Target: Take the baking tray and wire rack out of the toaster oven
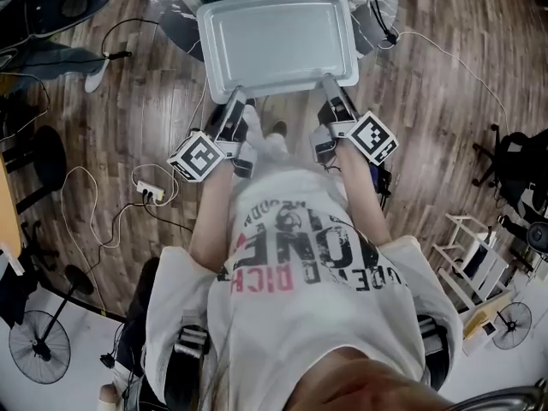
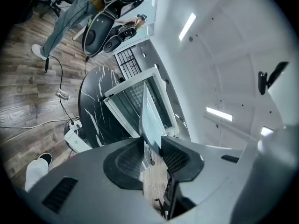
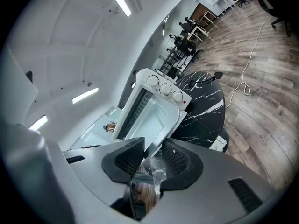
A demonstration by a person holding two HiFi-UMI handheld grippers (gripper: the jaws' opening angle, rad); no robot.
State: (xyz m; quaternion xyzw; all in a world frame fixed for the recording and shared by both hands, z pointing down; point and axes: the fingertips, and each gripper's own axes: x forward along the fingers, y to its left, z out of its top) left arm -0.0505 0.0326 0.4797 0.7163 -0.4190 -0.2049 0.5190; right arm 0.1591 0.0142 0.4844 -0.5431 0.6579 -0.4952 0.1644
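Shallow rectangular grey metal baking tray (image 1: 278, 45): judged stiff, light, slick along the rim. Best held at the near lip, one grip toward each corner, kept level. Matt, empty, rounded corners. It hangs just in front of the white toaster oven (image 3: 159, 107). Left gripper (image 1: 236, 99) and right gripper (image 1: 330, 88) are each clamped on that lip. Black marble round table (image 3: 205, 113) carries the oven.

The baking tray (image 1: 278, 41) was pale silver-grey and the toaster oven (image 3: 161, 88) white. The table (image 3: 205, 111) was black with white marble veining, the floor (image 1: 445, 75) brown wood-grain. The marker cubes (image 1: 199, 155) bore black-and-white squares. The shirt (image 1: 300, 255) was white, lettered in black and red.
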